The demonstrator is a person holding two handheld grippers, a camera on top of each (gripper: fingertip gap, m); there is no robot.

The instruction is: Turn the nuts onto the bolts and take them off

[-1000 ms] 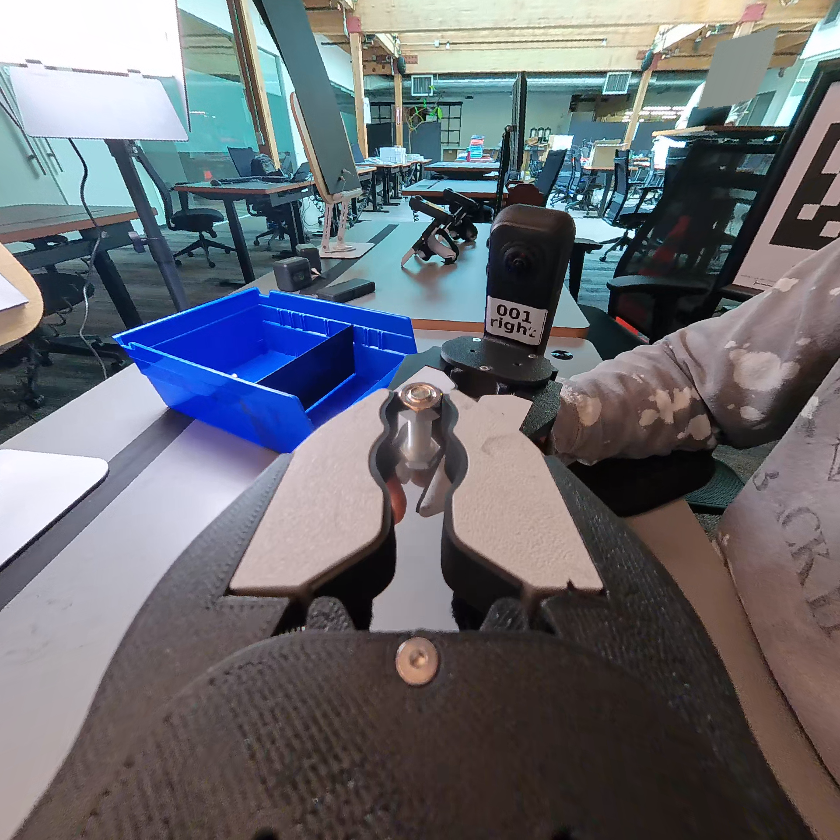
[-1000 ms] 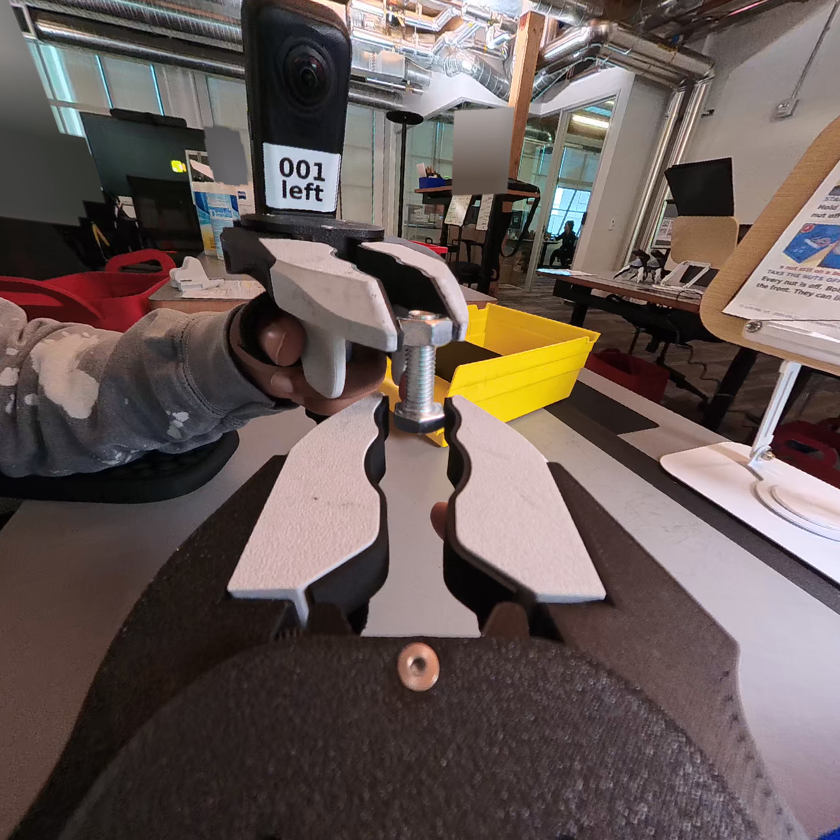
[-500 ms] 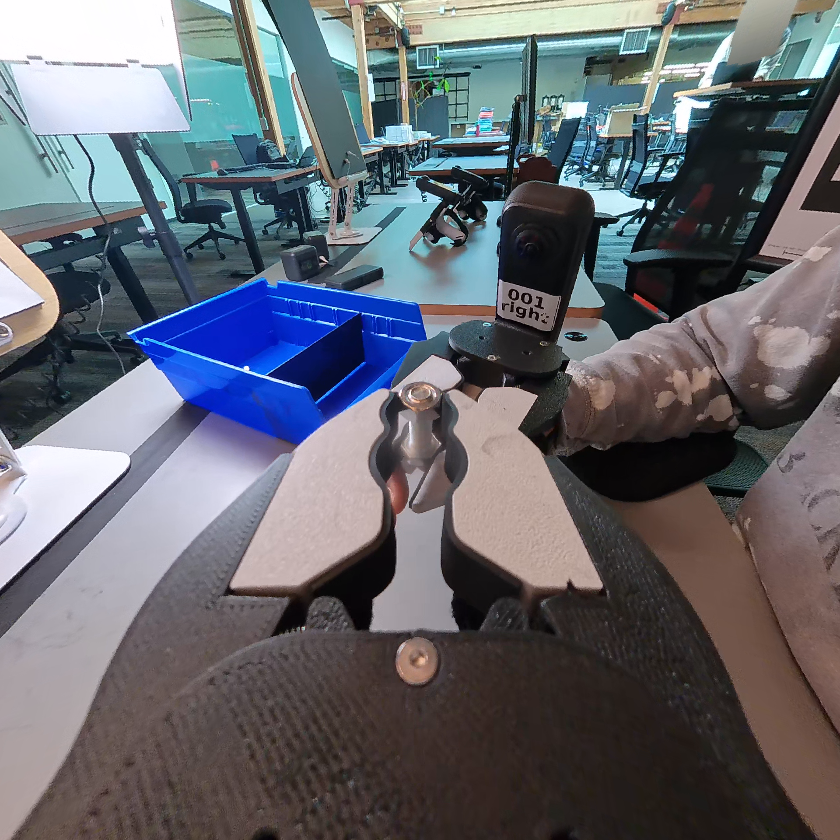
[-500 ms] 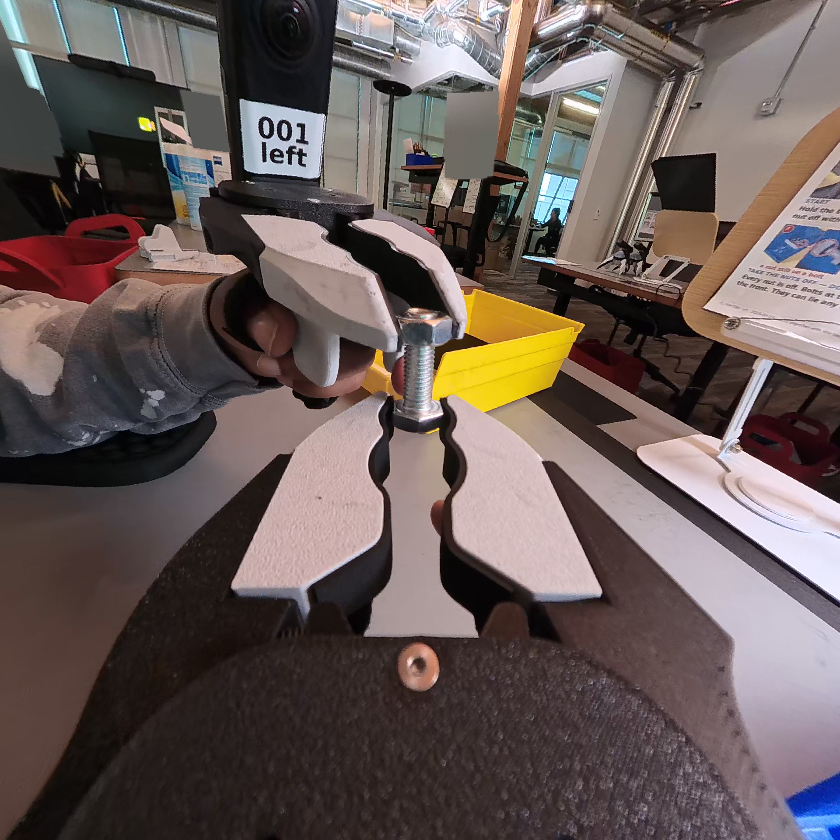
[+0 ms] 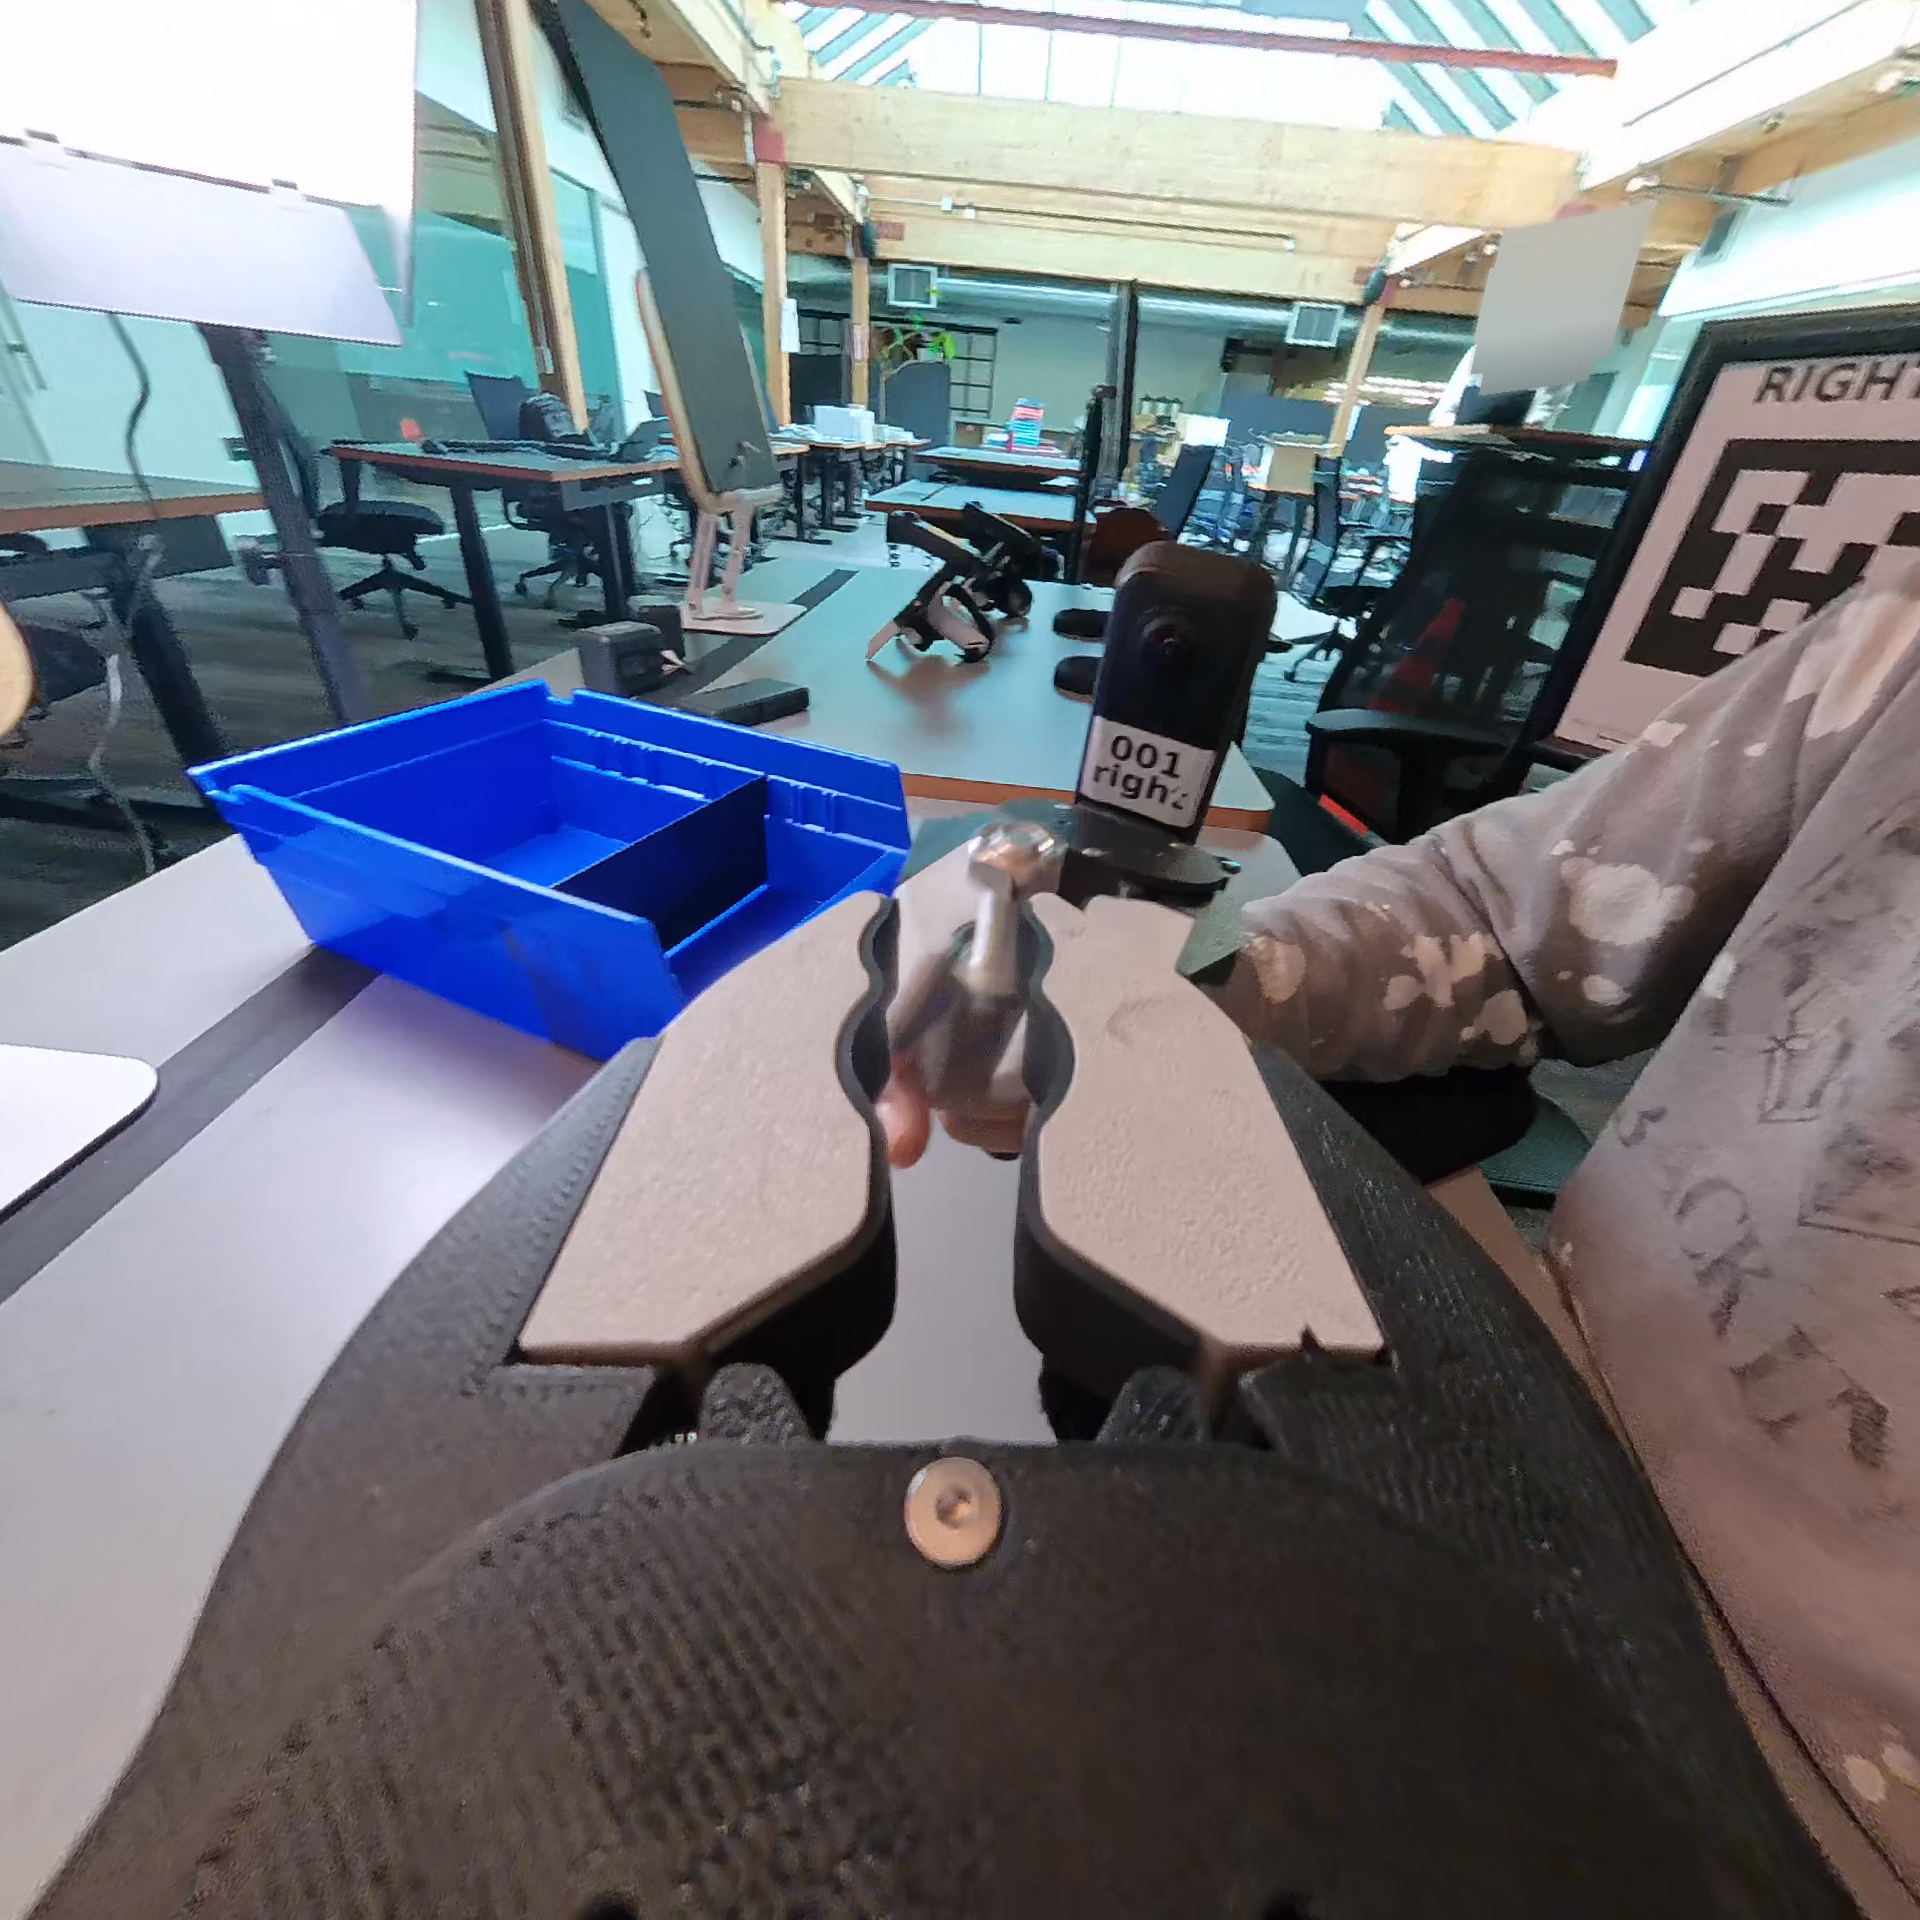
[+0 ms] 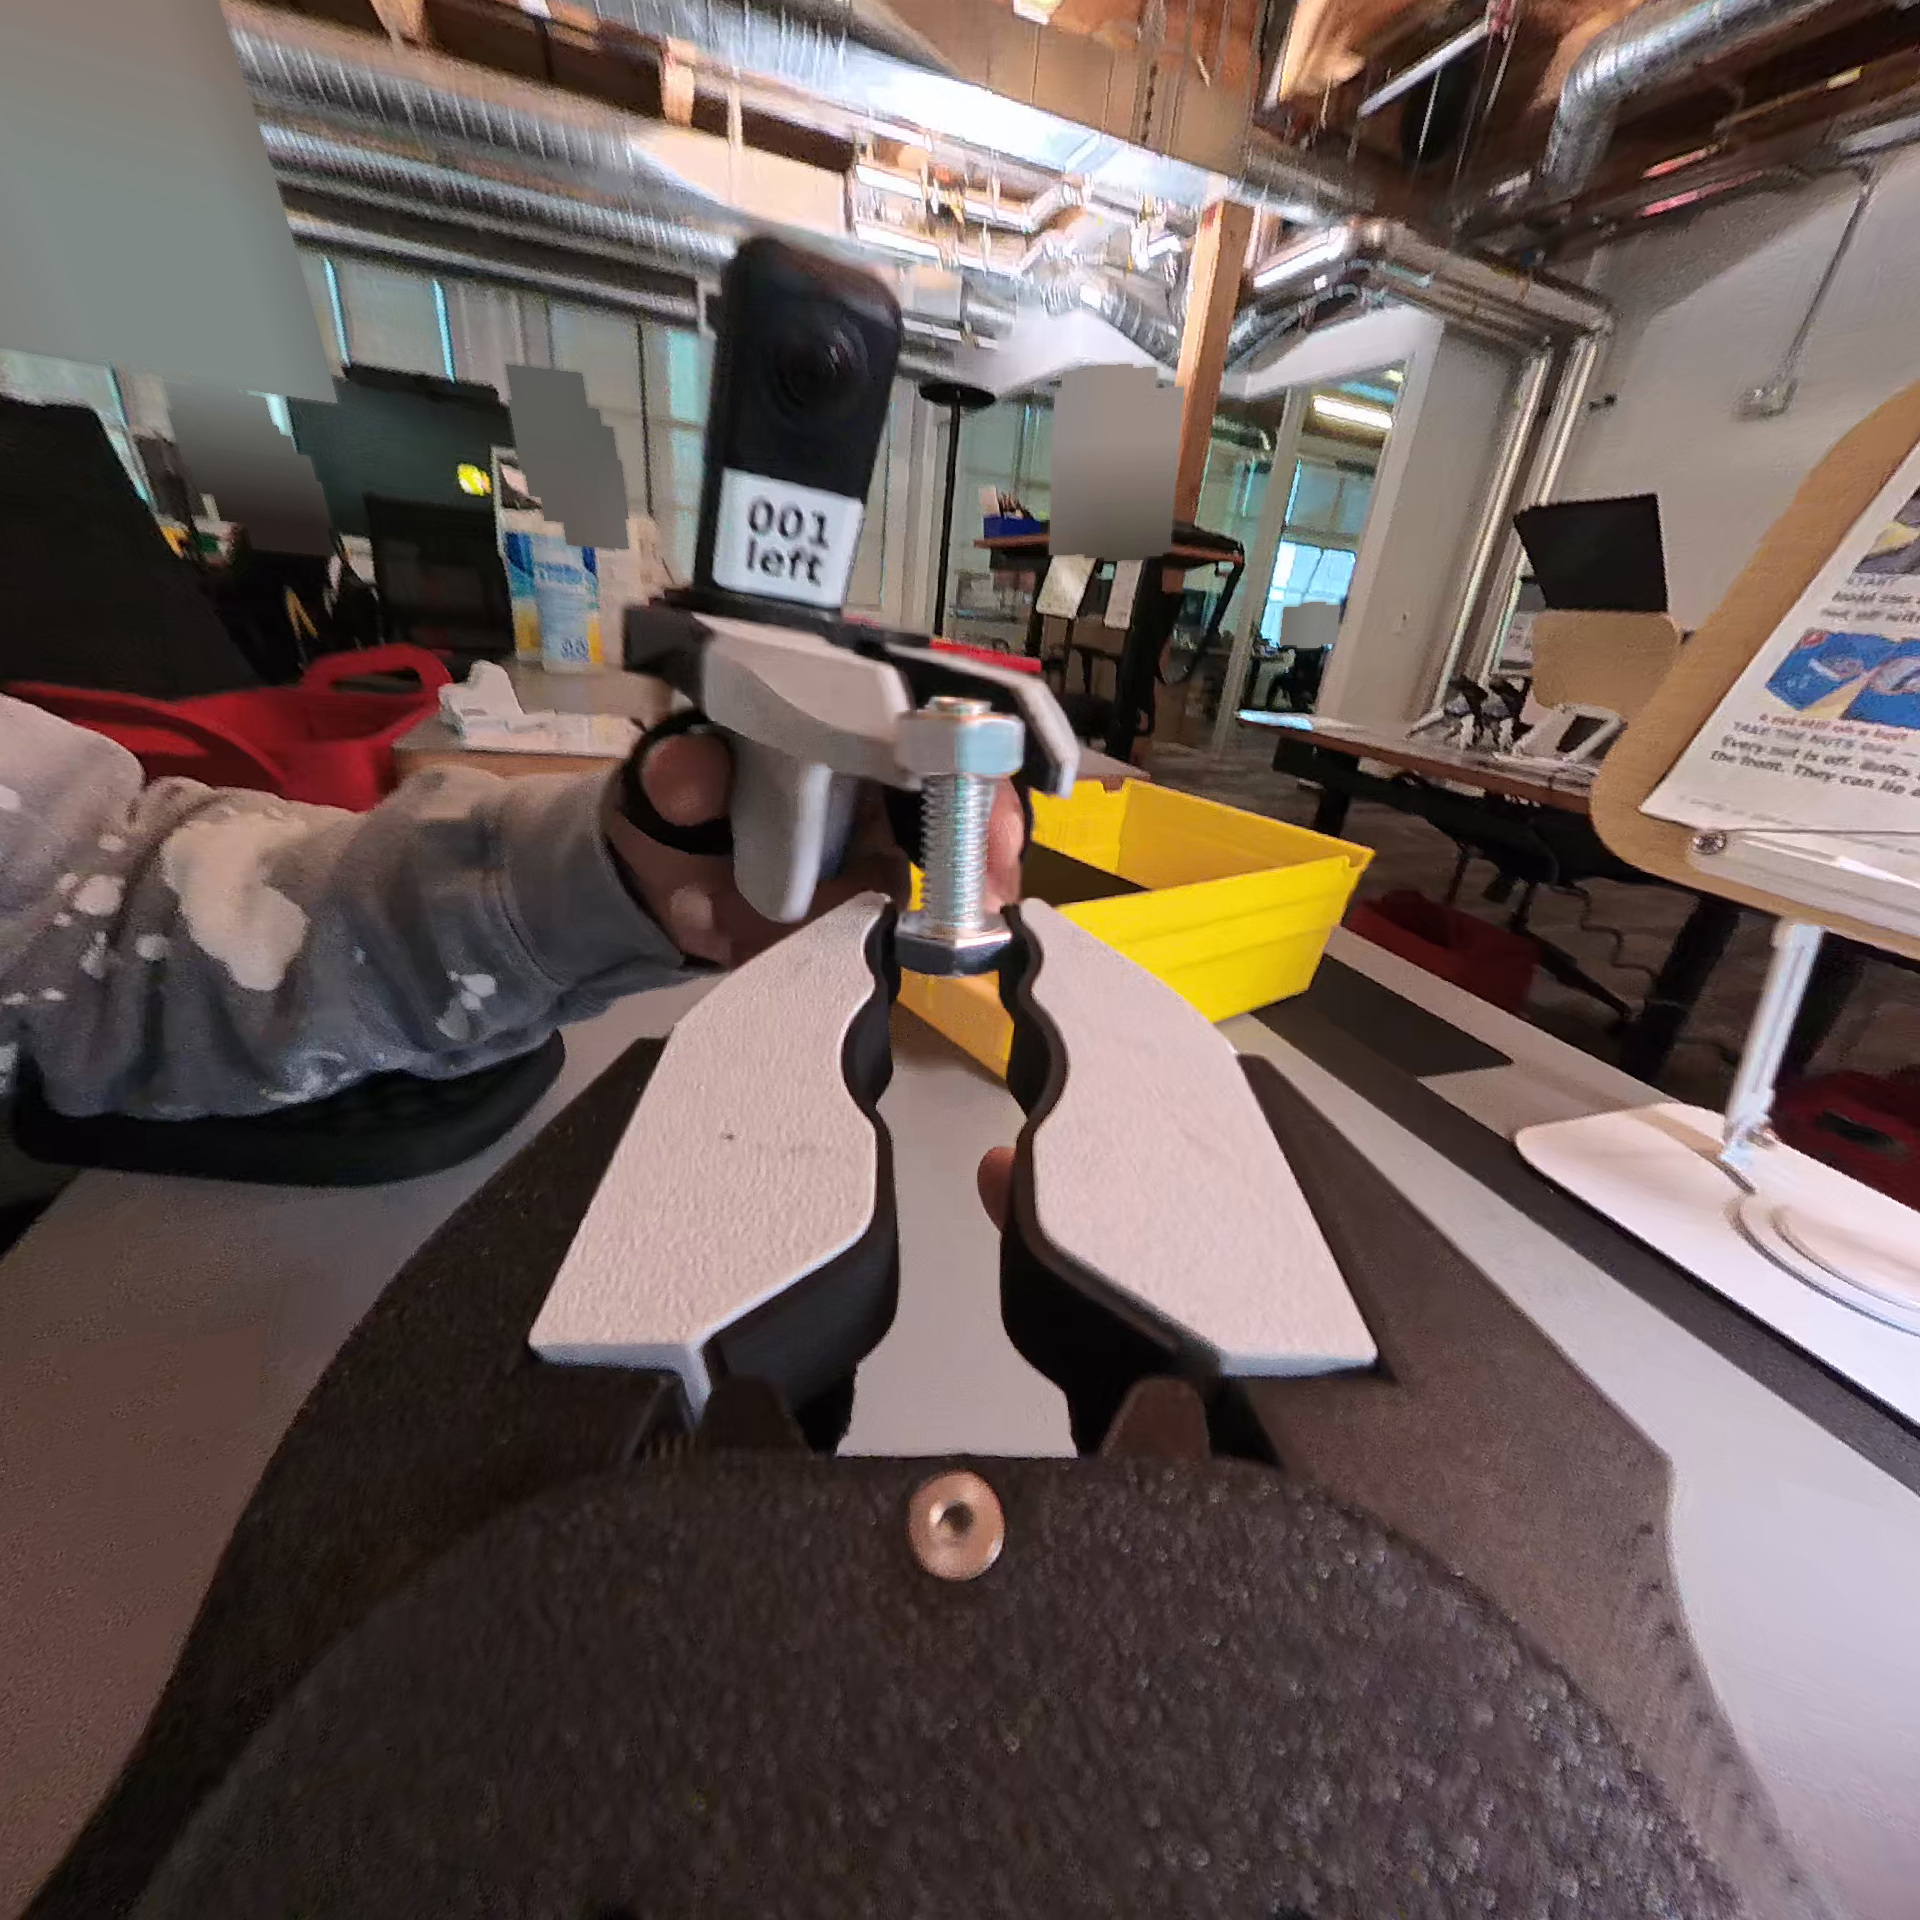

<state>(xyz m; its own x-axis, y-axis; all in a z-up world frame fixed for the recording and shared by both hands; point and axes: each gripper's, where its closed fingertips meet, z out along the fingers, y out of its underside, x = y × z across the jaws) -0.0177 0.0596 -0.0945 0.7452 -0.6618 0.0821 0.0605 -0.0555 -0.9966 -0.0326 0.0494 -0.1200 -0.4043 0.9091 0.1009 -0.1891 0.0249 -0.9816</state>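
A silver bolt (image 6: pixel 956 842) stands upright between my two grippers above the grey table (image 6: pixel 208 1351). My right gripper (image 6: pixel 951 930) is shut on the bolt's hex head (image 6: pixel 951 948) at the bottom. My left gripper (image 6: pixel 951 727), facing me, is shut on the nut (image 6: pixel 958 746) near the top of the thread, and the bolt's end pokes out above it. In the left wrist view the left gripper (image 5: pixel 961 914) shows the bolt (image 5: pixel 987 935) blurred and leaning, with the nut (image 5: pixel 1013 847) at its tips. The right gripper's camera (image 5: pixel 1174 665) stands just behind.
A blue divided bin (image 5: pixel 468 883) sits on the table to the left in the left wrist view. A yellow bin (image 6: pixel 1226 914) sits behind the bolt. A wooden instruction board (image 6: pixel 1766 727) on a white base (image 6: pixel 1662 1174) stands at the right. A sleeved forearm (image 6: pixel 260 935) rests on a black pad (image 6: pixel 291 1112).
Both grippers kept their hold and swung. In the left wrist view the bolt now leans and is blurred. The right wrist view has tilted upward, so the left gripper sits lower in it.
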